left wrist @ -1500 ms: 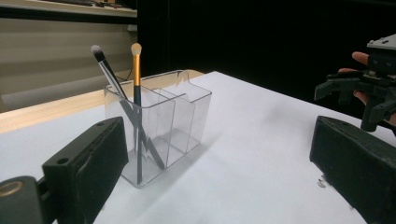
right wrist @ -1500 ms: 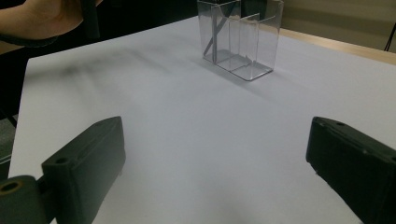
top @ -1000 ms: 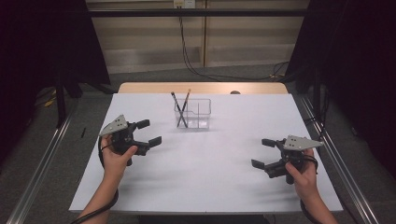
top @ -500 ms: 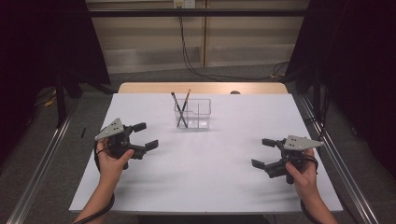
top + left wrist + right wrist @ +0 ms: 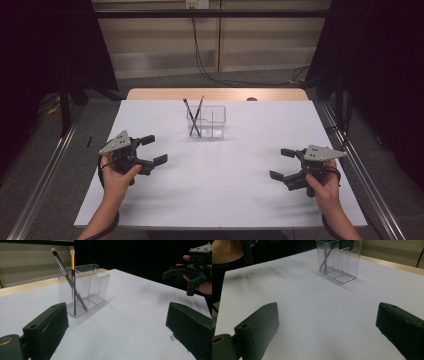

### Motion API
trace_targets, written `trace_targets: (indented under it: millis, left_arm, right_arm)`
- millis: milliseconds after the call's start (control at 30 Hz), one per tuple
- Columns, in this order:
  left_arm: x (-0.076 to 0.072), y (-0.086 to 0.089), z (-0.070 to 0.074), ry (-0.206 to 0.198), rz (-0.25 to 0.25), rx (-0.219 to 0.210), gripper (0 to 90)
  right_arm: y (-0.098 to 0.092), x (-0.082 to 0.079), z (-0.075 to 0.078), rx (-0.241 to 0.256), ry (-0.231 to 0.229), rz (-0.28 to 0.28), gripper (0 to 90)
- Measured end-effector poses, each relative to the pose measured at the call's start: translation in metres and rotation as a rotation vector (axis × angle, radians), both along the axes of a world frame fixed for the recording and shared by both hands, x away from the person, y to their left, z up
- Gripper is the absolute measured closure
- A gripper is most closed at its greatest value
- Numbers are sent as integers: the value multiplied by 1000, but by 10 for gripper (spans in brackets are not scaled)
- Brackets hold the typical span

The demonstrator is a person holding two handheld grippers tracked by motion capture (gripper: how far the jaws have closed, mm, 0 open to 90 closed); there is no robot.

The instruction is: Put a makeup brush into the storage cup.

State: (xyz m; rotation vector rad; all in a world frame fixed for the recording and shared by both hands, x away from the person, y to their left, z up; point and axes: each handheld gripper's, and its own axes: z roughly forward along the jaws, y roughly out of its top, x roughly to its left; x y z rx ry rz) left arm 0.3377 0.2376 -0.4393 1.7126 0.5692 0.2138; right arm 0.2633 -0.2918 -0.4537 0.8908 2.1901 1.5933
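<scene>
Both brushes stand crossed in the clear holder at upper centre of the bench (left compartment). The left tongs and right tongs, lower frame, gape wide, holding nothing; seemingly nothing remains.

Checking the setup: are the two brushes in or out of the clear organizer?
In: both brushes stand crossed in one end compartment of the clear organizer.

My two grippers, left and right, are black with grey plates on top. The table is white. The holder is clear. One brush is orange, the other brush is black.
</scene>
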Motion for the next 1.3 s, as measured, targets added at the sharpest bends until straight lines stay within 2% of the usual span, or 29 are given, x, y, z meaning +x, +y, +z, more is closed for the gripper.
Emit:
trace_targets:
  millis: [200, 467, 1300]
  left_arm:
    - [-3, 2, -3, 11, -2, 19, 42]
    - [-9, 8, -3, 15, 4, 24, 42]
    - [-24, 17, -4, 4, 6, 63, 43]
  right_arm:
    - [-1, 0, 0, 3, -2, -2, 39]
    - [-1, 0, 0, 2, -4, -2, 39]
    - [-3, 0, -1, 2, -1, -13, 38]
